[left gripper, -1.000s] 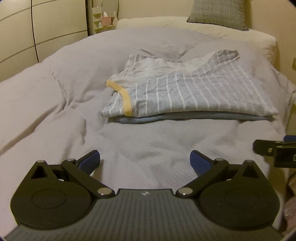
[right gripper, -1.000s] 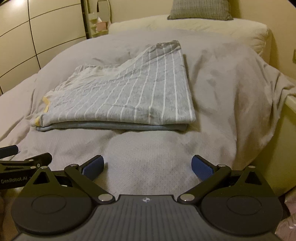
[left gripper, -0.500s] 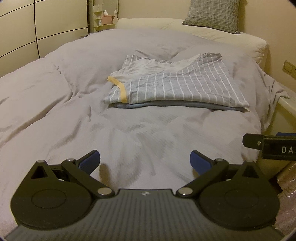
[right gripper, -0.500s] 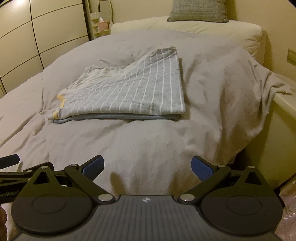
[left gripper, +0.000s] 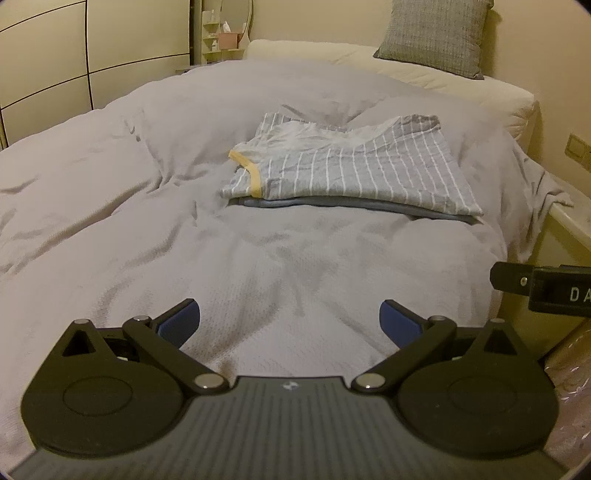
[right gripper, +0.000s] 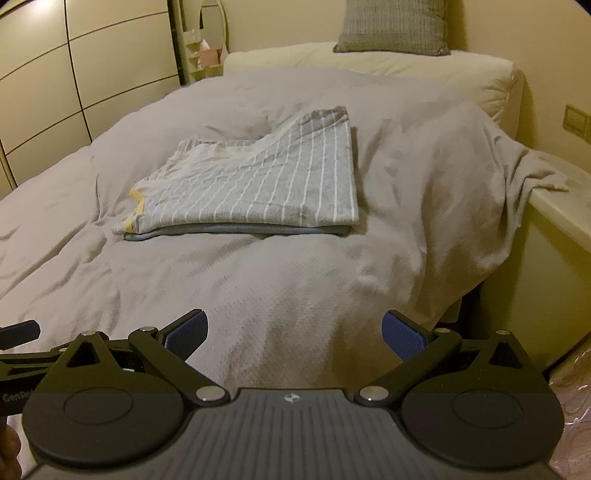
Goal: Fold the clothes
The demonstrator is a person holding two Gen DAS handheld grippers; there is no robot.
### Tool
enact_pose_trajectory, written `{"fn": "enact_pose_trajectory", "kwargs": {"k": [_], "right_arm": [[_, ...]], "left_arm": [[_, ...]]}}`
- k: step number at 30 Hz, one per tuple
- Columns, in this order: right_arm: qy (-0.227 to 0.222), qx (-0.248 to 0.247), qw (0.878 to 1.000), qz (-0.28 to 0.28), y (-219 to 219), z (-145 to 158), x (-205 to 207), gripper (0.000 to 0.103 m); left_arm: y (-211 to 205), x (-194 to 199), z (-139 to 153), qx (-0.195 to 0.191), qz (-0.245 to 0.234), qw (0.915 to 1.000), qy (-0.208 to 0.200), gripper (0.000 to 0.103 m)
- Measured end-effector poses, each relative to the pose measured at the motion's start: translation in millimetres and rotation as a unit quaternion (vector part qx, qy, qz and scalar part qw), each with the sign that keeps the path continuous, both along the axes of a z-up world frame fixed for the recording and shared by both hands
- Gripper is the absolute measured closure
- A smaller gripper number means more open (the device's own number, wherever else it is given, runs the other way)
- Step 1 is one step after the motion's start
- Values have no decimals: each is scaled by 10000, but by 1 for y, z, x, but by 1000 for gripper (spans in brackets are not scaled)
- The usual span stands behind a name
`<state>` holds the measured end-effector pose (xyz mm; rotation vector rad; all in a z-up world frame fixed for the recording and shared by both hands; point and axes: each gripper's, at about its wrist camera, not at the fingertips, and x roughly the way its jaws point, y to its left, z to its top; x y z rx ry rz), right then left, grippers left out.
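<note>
A folded striped shirt (left gripper: 354, 173) with a yellow-trimmed neck lies on the grey duvet (left gripper: 110, 221) of the bed, right of the middle and well apart from both claws. It sits squarely on top of a second folded garment, a plain blue-grey one (right gripper: 236, 232) of which only the near edge shows. So there are two garments in one stack, two claws, one grey cushion (right gripper: 393, 27) at the head of the bed and a cream pillow (left gripper: 443, 79) under it. The left claw (left gripper: 290, 323) is released, its blue pads spread wide over bare duvet, grasping nothing; the right claw (right gripper: 293, 334) is released in the same way and also empty. Judging by the creases and the limp upper corner, the shirt is light, thin and soft: it will sag and slide off the lower piece if pulled from one point. The better hold looks to be the near folded edge, one claw toward each end, pinching all layers together, or the yellow neck band, which seems a little firmer. The soft duvet beneath will give under any downward press, so a shallow pinch is likely safer than a scoop.
</note>
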<state>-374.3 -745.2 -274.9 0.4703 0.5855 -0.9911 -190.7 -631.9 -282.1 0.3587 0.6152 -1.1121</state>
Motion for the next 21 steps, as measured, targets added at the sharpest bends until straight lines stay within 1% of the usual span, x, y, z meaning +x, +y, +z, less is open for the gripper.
{"fn": "enact_pose_trajectory", "kwargs": {"k": [8,14,21], "right_arm": [[-16,-162,9999,44,15,13,-10,0],[-25,-262,9996,87,24,22,-16,0],[6,-273,9996,101,33,25,-22,0]], "left_arm": [[10,-13,13,-115,-87,9999,-81,1],[14,-20,17,-193,-106,9997,-95,1],[15,-22,17,-183,-121,9997,-77,1]]}}
